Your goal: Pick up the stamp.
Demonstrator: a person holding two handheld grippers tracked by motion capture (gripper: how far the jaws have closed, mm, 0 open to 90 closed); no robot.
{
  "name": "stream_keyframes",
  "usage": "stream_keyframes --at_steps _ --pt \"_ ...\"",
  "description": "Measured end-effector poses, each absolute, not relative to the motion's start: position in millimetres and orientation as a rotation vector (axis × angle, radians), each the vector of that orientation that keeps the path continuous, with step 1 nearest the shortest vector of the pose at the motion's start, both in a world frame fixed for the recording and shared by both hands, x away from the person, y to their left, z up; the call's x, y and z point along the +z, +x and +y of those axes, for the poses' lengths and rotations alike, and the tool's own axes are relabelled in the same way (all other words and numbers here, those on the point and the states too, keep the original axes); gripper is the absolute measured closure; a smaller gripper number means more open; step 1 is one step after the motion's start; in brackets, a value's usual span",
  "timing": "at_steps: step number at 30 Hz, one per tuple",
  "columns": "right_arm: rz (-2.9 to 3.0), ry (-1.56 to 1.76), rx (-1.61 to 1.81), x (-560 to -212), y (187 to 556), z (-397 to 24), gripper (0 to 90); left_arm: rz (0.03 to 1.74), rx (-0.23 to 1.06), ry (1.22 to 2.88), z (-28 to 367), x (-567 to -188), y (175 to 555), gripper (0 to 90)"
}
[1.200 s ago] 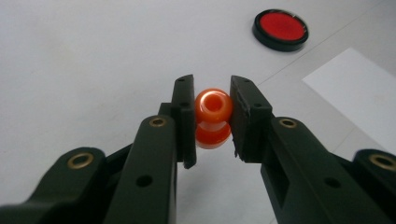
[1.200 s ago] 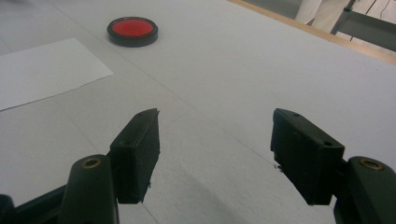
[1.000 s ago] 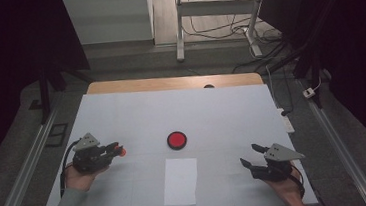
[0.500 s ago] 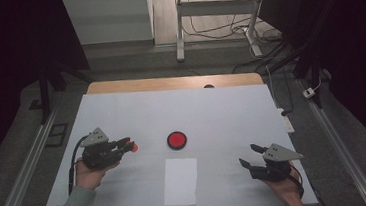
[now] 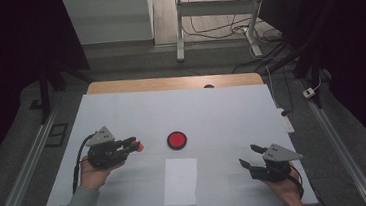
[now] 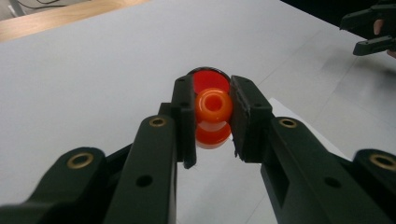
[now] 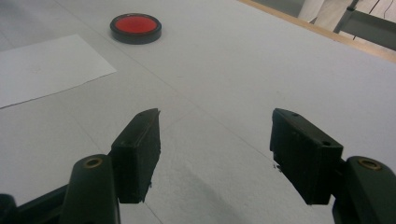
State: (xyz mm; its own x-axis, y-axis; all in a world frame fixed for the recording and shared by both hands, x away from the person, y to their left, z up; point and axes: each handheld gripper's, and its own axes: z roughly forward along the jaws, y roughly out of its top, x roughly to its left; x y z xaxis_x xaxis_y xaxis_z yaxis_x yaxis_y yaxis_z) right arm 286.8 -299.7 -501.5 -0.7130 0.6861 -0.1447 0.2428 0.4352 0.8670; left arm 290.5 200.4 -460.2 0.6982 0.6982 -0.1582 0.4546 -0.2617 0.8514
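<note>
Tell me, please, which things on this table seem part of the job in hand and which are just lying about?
Likely in play:
- orange spool, clamped in the left gripper
- round red dish with a black rim, straight ahead of that gripper's jaws

Apparently idle, as far as I can judge:
- white sheet of paper, flat and untouched
- right gripper, open and holding nothing

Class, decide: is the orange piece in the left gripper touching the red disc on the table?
Apart. In the high view the orange piece, clamped in the left gripper, is separated from the red disc by bare white table.
</note>
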Motion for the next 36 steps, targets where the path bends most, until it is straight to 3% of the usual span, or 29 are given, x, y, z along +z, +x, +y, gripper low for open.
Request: stream_keyframes --at_steps 36 --pt "2.214 0.779 1.221 -502 287 -298 33.2 0.736 0.202 1.964 144 -457 289 72.5"
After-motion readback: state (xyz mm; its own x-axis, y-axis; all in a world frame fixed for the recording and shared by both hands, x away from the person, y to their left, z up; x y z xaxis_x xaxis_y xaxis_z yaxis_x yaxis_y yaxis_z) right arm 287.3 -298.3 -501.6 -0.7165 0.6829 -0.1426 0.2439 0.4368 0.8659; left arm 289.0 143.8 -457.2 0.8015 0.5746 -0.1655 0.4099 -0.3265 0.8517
